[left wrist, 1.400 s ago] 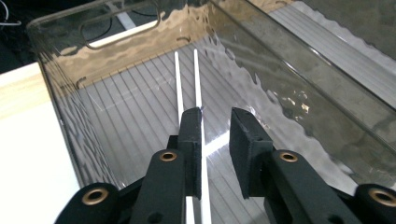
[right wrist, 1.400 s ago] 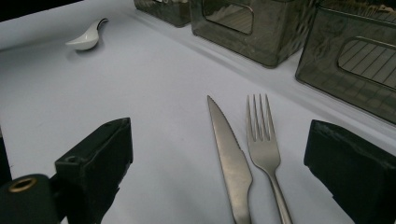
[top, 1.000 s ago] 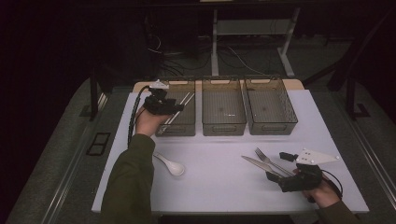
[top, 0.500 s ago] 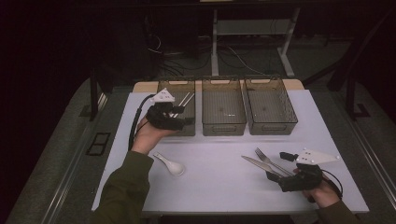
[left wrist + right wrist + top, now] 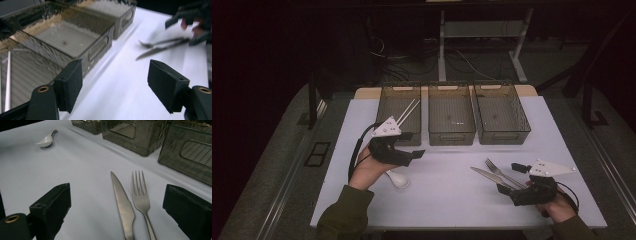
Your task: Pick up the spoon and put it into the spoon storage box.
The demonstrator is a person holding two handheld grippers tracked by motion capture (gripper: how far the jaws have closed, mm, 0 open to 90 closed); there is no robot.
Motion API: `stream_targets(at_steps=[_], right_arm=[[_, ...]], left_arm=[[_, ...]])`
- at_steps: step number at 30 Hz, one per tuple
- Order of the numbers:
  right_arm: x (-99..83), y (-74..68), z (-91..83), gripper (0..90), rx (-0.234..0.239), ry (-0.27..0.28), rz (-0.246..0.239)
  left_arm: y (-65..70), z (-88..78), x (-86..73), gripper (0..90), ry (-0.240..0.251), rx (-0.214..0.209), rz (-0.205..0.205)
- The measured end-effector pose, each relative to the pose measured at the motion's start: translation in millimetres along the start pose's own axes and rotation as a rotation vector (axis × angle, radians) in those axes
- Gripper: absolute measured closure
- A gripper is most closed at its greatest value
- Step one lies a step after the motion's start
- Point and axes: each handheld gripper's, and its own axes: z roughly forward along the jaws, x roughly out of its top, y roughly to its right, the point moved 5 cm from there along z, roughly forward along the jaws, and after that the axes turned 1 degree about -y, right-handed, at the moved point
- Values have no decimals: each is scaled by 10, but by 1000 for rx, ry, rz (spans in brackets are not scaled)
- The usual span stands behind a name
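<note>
Knife [image 5: 488,176] & fork [image 5: 500,173] are laid side by side on the white worktop [image 5: 447,200], between the wide-open jaws of the right tongs [image 5: 507,189]; neither is gripped. Left tongs [image 5: 416,154] are held over the worktop just in front of the left bin [image 5: 398,112] w/ chopsticks [image 5: 407,111] in it; jaws have just been opening, nothing between them. A white spoon [image 5: 397,179] is seen by the left hand [image 5: 367,170].

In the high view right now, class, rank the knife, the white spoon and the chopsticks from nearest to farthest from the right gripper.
1. knife: on the table just left of the right gripper, beside the fork.
2. white spoon: across the table, by the left hand.
3. chopsticks: in the leftmost bin, at the far side.
</note>
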Motion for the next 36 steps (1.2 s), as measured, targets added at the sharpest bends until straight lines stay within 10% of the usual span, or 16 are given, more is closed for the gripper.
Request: stream_targets(at_steps=[17,29,36], right_arm=[[1,-14,-14,80,2,3,1],[-1,-9,-10,80,2,4,9],[-3,-13,-8,80,0,2,6]], left_arm=[[-27,-13,-573,454,-72,58,-23],[-307,-9,-825,890,-203,129,-61],[-474,16,-969,892,-249,148,-121]])
